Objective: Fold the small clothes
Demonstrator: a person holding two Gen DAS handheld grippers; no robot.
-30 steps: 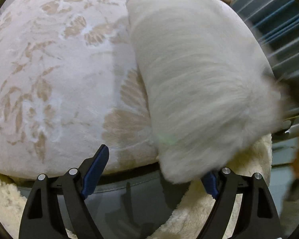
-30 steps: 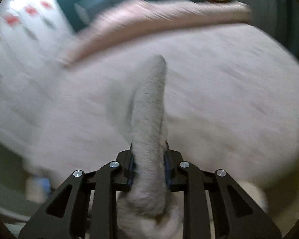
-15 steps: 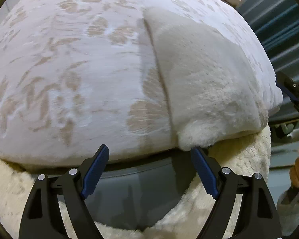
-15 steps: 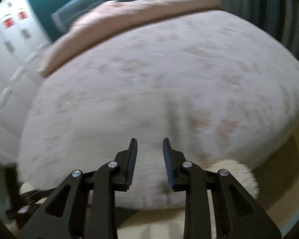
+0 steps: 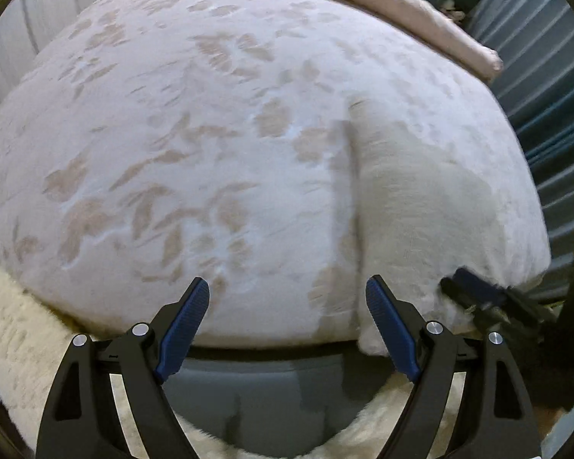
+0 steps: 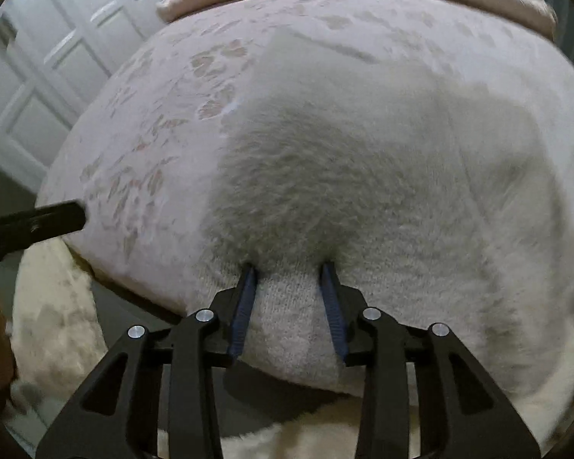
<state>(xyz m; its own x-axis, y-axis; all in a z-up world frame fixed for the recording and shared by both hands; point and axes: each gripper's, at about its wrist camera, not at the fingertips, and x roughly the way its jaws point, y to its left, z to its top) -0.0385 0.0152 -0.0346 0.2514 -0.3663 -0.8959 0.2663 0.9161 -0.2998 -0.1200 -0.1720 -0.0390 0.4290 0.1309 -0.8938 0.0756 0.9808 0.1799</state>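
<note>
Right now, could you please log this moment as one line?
left gripper: open, empty | right gripper: jaws just opened wider, fluffy garment edge between them | surface: bed

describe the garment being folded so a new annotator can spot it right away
Start at the bed, covered by a pale bedspread with a tan leaf print. Near its front edge, on the right in the left wrist view, lies a fuzzy off-white garment; the right gripper has its near edge between the pads. Unlike the printed cover and the cream rug below, it is plain and knitted.
</note>
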